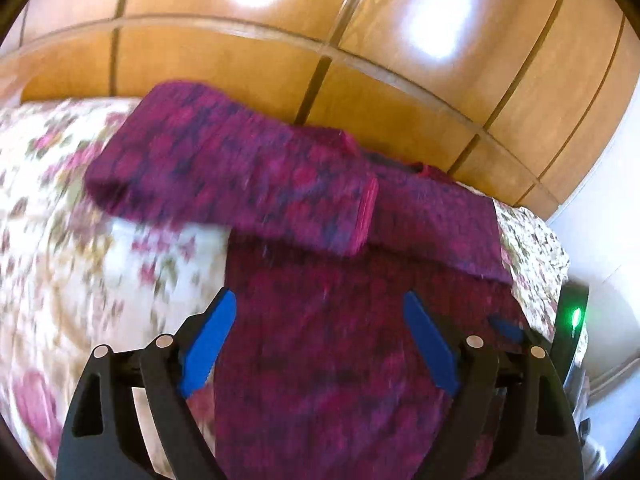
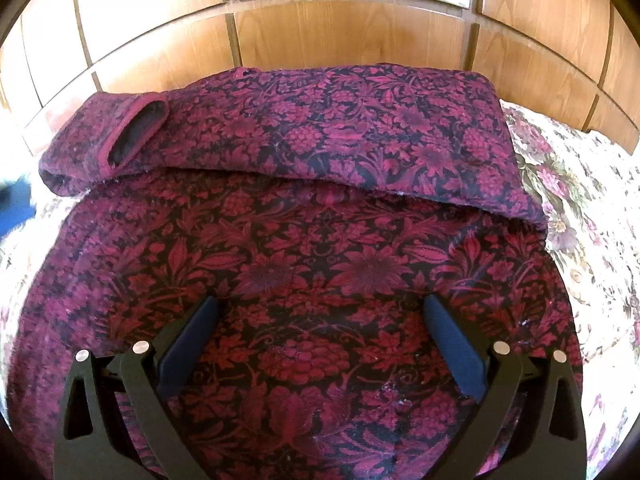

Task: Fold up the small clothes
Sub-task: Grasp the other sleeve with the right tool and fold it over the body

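Note:
A magenta and black floral garment (image 2: 320,272) lies spread on a flowered bedspread (image 2: 592,240). Its upper part and a sleeve with a cuff (image 2: 136,132) are folded across the far end. My right gripper (image 2: 320,320) is open and empty, hovering over the garment's middle. In the left wrist view the same garment (image 1: 320,360) is blurred, with a folded sleeve (image 1: 240,176) lying across its top. My left gripper (image 1: 320,328) is open and empty above the garment's left part. The other gripper's blue finger (image 1: 508,326) shows at the right.
A wooden panelled headboard or wardrobe (image 2: 320,40) rises right behind the bed's far edge. The bedspread (image 1: 60,240) extends to the left of the garment. A device with a green light (image 1: 576,316) shows at the right edge of the left wrist view.

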### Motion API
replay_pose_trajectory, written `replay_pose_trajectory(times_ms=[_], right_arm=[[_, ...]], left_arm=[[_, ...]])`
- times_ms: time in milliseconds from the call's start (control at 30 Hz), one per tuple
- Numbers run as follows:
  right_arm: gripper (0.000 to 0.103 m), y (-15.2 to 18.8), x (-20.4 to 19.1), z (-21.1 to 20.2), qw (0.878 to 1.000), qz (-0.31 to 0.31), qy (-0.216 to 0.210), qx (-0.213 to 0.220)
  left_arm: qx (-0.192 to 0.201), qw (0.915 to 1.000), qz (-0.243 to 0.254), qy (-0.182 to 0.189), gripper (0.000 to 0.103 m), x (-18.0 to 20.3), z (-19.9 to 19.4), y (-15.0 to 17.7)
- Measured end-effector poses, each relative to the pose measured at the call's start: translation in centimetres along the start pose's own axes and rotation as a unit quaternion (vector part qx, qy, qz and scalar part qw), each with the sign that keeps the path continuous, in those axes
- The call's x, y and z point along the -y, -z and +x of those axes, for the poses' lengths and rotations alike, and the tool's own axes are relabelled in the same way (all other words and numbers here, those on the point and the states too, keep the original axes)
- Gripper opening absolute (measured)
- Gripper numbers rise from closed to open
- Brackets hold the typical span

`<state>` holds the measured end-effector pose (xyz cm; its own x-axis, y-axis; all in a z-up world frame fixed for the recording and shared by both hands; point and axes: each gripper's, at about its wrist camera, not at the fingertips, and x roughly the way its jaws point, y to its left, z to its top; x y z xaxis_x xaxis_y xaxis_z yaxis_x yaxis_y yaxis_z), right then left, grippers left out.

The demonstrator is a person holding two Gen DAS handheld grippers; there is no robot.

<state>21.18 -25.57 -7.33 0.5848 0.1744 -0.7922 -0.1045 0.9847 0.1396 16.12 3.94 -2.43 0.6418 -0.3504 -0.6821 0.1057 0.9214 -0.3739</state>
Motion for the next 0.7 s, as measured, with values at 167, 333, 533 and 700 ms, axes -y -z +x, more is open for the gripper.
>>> replay_pose_trajectory(times_ms=[167, 333, 533, 700], right_arm=[[0.072, -4.2, -2.2, -0.9, 0.990, 0.048, -0.135, 0.010], [0.062, -8.3, -7.3, 3.1, 0.980, 0.047, -0.192, -0.030], [0.021, -10.9, -11.4, 5.8, 0.984, 0.022, -0.168, -0.057], [0.007, -12.7, -10.1, -2.4, 0.984, -0.001, -0.168, 0.055]], left_arm=[[-0.004, 1.0000, -0.003, -0.003, 0.083, -0.2, -0.9, 3.3], [-0.009, 0.9999, -0.004, -0.010, 0.083, -0.6, -0.4, 4.5], [-0.038, 0.9980, -0.051, -0.004, 0.083, -2.9, 0.6, 5.3], [-0.030, 0.9977, -0.060, -0.002, 0.083, -3.5, 0.2, 5.6]])
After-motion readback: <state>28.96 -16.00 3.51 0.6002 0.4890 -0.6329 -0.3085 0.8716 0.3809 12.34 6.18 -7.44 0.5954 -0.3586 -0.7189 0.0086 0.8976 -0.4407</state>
